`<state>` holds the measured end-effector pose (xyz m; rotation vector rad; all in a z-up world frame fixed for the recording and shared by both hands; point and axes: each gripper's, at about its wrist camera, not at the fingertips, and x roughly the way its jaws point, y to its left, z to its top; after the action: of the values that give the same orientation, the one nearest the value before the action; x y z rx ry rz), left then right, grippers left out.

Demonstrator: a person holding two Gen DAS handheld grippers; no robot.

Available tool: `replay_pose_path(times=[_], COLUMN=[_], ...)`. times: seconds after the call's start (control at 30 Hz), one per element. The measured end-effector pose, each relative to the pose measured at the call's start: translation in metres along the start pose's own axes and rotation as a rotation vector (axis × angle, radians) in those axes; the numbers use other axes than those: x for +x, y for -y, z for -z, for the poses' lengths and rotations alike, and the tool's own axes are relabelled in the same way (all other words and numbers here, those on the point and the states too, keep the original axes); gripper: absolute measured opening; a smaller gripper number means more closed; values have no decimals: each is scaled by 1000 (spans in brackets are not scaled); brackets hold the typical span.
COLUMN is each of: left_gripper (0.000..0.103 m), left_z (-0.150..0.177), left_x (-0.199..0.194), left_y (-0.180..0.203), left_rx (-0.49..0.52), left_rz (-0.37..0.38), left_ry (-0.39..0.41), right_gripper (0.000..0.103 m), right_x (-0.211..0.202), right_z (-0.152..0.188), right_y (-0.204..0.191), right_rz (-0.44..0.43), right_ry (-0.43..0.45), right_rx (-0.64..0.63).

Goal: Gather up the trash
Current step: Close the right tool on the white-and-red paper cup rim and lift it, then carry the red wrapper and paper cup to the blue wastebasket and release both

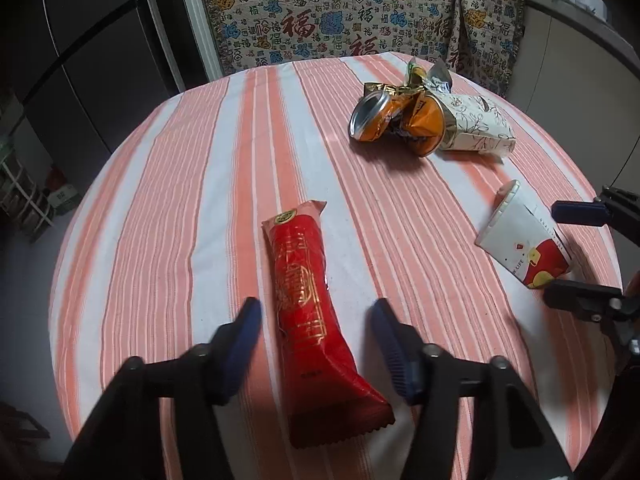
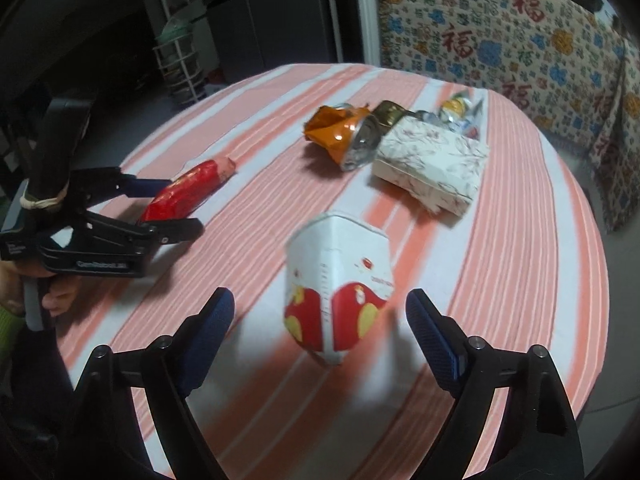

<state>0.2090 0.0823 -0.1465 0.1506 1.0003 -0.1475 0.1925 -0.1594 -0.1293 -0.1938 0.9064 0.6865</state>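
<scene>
Two grippers over trash on our striped table

We see the round table [image 1: 168, 184] in pink-and-white cloth. At twelve o'clock a floral box [image 2: 434, 166] touches a crushed orange can [image 2: 346, 136]. At our right gripper [image 2: 320, 320], a flattened paper cup [image 2: 340, 280] lies between spread jaws, untouched. At nine o'clock, our left gripper [image 1: 316, 320] straddles a red wrapper [image 1: 312, 320], pads apart and clear of it.
</scene>
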Motion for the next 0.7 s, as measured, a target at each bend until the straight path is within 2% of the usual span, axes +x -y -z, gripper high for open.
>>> replay_pose_path(times=[0.03, 0.07, 0.1, 0.13, 0.2, 0.43, 0.7], left_gripper=[39, 32, 27, 21, 19, 16, 15], left_z=[0, 1, 1, 2, 3, 5, -6], left_x=[-1, -3, -4, -6, -10, -30, -40], left_y=[1, 2, 4, 5, 7, 26, 89], left_rx=[-1, -2, -2, -3, -21, -89, -39], left_rz=[5, 4, -1, -4, 21, 144, 232], left_ry=[2, 5, 11, 17, 28, 75, 99], right_gripper=[80, 67, 45, 38, 25, 22, 22], right_x=[5, 8, 11, 11, 6, -26, -66], right_z=[-1, -1, -1, -1, -2, 9, 35], right_y=[-1, -1, 0, 2, 6, 18, 53], right_rz=[9, 14, 19, 11, 10, 3, 41], right_ry=[-20, -34, -45, -43, -34, 25, 85], right_rx=[-4, 0, 10, 31, 62, 131, 243])
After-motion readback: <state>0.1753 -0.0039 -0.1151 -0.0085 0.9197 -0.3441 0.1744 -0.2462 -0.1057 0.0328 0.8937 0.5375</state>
